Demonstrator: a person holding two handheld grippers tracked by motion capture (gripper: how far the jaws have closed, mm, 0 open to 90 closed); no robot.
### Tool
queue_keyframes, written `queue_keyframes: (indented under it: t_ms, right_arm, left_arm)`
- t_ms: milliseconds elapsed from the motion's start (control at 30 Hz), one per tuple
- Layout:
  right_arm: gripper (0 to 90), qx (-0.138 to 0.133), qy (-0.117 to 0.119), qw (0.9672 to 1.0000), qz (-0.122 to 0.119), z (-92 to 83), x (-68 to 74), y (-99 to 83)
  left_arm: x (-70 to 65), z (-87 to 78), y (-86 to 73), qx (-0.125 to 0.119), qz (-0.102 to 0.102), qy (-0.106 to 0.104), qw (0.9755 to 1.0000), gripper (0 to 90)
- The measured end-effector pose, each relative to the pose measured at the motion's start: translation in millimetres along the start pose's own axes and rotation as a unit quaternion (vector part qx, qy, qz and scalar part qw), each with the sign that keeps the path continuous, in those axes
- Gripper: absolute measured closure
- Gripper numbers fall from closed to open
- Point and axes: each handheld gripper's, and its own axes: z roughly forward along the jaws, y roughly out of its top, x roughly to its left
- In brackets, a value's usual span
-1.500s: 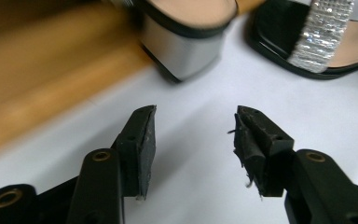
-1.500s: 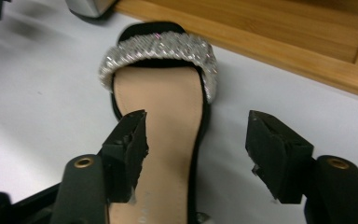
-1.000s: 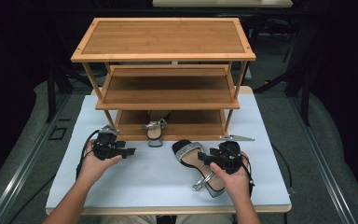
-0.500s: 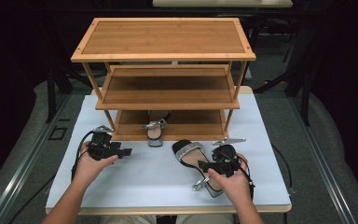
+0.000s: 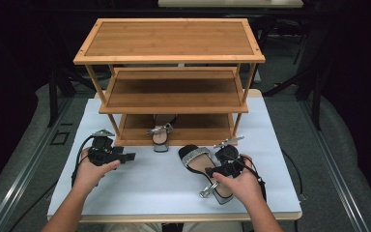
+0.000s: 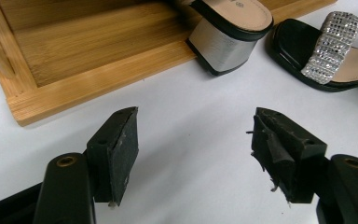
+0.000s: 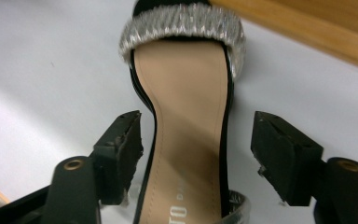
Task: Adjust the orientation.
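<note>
A black sandal with a sparkly silver strap [image 5: 195, 157] lies on the white table top [image 5: 149, 188], toe toward the rack. My right gripper [image 5: 213, 170] is open, one jaw on each side of its tan insole [image 7: 186, 93] and neither touching it. A matching sandal [image 5: 160, 137] rests on the bottom shelf of the bamboo rack [image 5: 169, 38], its silver block heel [image 6: 223, 42] overhanging the shelf edge. My left gripper [image 5: 128, 157] is open and holds nothing, low over the table before the rack's left corner [image 6: 88, 60]. In the left gripper view its jaws [image 6: 193, 135] frame bare table, with the loose sandal's strap [image 6: 331, 46] further off.
The rack has three tiers and stands at the back of the table; its top and middle shelves [image 5: 174, 92] hold nothing. Its bottom edge [image 7: 307, 28] runs just beyond the loose sandal's toe. Dark floor and cables surround the table.
My right gripper has slid a little toward me and leftward along the loose sandal. The left gripper has drifted slightly left. Both sandals lie where they were.
</note>
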Motion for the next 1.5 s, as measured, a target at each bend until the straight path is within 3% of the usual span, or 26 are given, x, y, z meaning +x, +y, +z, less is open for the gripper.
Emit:
queue_keyframes:
  t_ms: [233, 433, 900, 1067, 1200, 1300, 1500]
  right_arm:
    - [33.9, 0.027, 0.009, 0.9995, 0.016, -0.3, -1.5, 1.9]
    - [32.1, 0.046, 0.019, 0.9986, 0.015, 2.6, -0.6, 2.0]
    - [34.1, 0.086, 0.009, 0.9963, 0.000, 15.5, 3.9, 3.6]
    - [36.9, 0.099, -0.001, 0.9950, 0.000, 18.1, 3.9, 4.6]
    - [38.7, 0.104, 0.009, 0.9946, 0.003, 17.6, 4.2, 5.3]
    - [39.2, 0.109, 0.000, 0.9940, 0.003, 17.9, 4.7, 5.9]
    - [39.4, 0.120, 0.003, 0.9927, 0.008, 18.5, 5.2, 8.2]
  left_arm:
    - [-0.4, 0.9, -0.5, 0.003, -0.003, 0.008, 1.0000, 32.4]
    - [0.0, 1.4, -0.8, 0.009, -0.003, 0.009, 0.9999, 32.6]
    - [0.3, 2.1, -1.7, 0.012, -0.004, 0.010, 0.9999, 32.9]
    - [1.1, 2.0, -2.0, 0.014, -0.006, 0.010, 0.9998, 32.9]
    - [1.6, 2.5, -2.3, 0.013, -0.007, 0.011, 0.9998, 32.9]
    - [1.7, 2.9, -2.6, 0.013, -0.008, 0.012, 0.9998, 32.9]
    - [2.1, 2.1, -2.6, 0.014, -0.007, 0.011, 0.9998, 33.1]
